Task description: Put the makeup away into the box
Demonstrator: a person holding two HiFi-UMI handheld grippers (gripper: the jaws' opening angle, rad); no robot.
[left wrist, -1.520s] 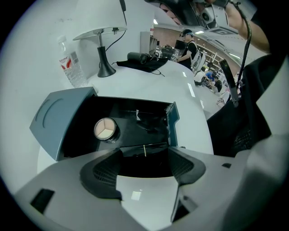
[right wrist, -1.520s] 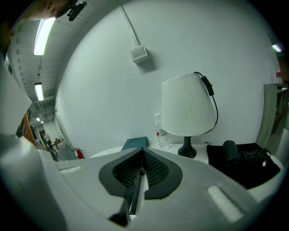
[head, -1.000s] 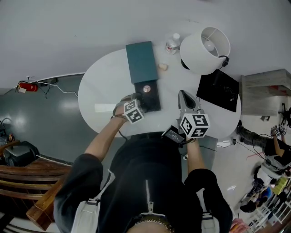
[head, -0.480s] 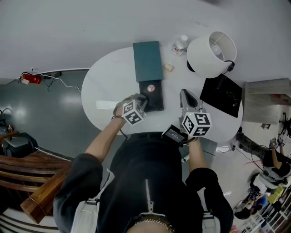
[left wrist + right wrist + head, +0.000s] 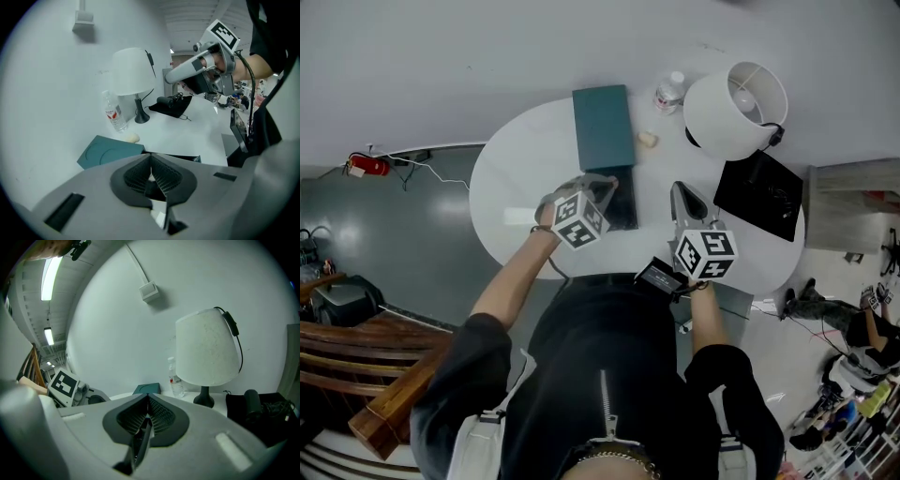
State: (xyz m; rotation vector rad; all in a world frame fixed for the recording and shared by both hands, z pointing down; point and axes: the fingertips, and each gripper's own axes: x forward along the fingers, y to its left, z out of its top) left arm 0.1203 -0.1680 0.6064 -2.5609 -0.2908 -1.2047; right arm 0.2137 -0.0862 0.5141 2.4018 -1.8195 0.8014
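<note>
The black box (image 5: pixel 625 206) lies open mid-table, its teal lid (image 5: pixel 603 127) flat just beyond; the left gripper (image 5: pixel 602 185) hides any makeup inside. The bottle (image 5: pixel 670 92) has a red-and-white label, unreadable. The oval table (image 5: pixel 516 178) is white, against a white wall, with grey floor at left. The left gripper hangs over the box, jaws pressed together; the right gripper (image 5: pixel 679 195), beside the box, is likewise closed.

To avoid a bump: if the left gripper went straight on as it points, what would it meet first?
Probably the box, its dark edge right beyond the shut fingers of the left gripper; the teal lid lies slightly left. Depth is unclear.
</note>
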